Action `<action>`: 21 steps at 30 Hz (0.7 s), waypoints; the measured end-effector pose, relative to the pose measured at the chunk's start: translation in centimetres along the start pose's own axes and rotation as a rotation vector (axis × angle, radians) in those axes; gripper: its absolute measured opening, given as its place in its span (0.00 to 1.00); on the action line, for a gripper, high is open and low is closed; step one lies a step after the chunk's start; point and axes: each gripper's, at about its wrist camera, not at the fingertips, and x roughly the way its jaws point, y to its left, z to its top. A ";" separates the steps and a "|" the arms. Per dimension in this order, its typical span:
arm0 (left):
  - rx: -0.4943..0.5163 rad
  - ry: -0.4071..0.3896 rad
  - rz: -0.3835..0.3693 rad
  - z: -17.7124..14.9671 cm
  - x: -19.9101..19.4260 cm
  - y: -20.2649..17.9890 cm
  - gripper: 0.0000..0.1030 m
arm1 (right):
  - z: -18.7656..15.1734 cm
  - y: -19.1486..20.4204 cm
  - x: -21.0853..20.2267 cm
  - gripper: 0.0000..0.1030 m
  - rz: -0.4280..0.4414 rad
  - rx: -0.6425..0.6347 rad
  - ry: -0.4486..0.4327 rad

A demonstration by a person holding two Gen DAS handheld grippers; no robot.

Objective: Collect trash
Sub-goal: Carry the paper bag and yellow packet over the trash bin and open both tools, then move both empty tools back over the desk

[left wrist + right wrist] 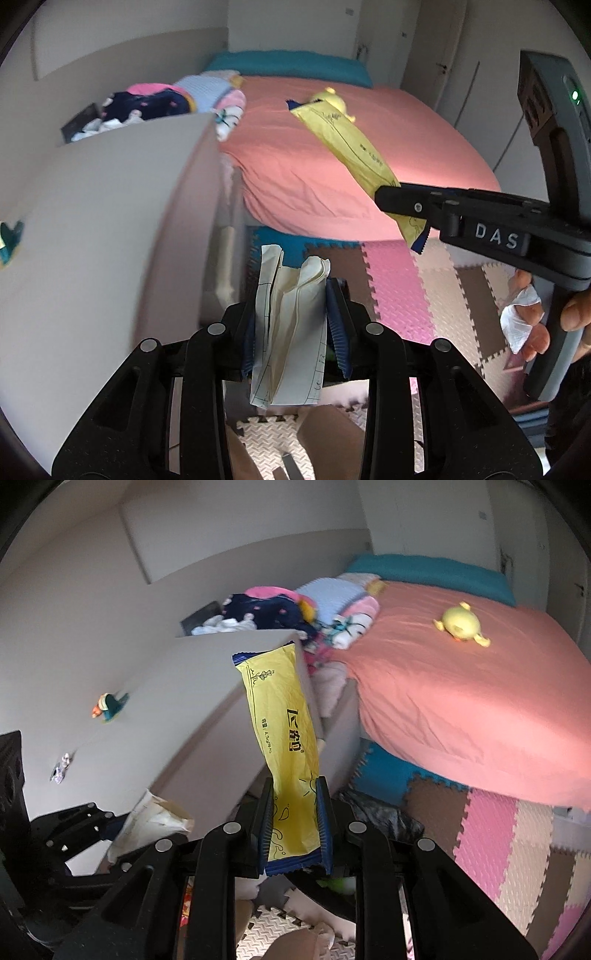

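Observation:
My left gripper (293, 295) is shut on a folded, crumpled piece of white paper (291, 325) that sticks up between its blue pads. My right gripper (295, 794) is shut on a long yellow snack wrapper (284, 731) with blue ends, held upright. In the left wrist view the right gripper (402, 201) reaches in from the right, holding the yellow wrapper (343, 136) above the bed's edge. In the right wrist view the left gripper's black body (77, 823) and its paper (155, 819) show at lower left.
A bed with a pink sheet (325, 155) and a yellow plush toy (461, 624) lies ahead. A grey cabinet (110, 221) stands left, with clothes (162, 99) behind it. Foam puzzle mats (498, 834) cover the floor. A doll (524, 317) lies at right.

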 end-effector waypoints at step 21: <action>-0.041 0.015 0.173 -0.9 3.0 1.0 0.94 | -1.5 -2.7 3.1 0.98 -0.139 0.083 0.033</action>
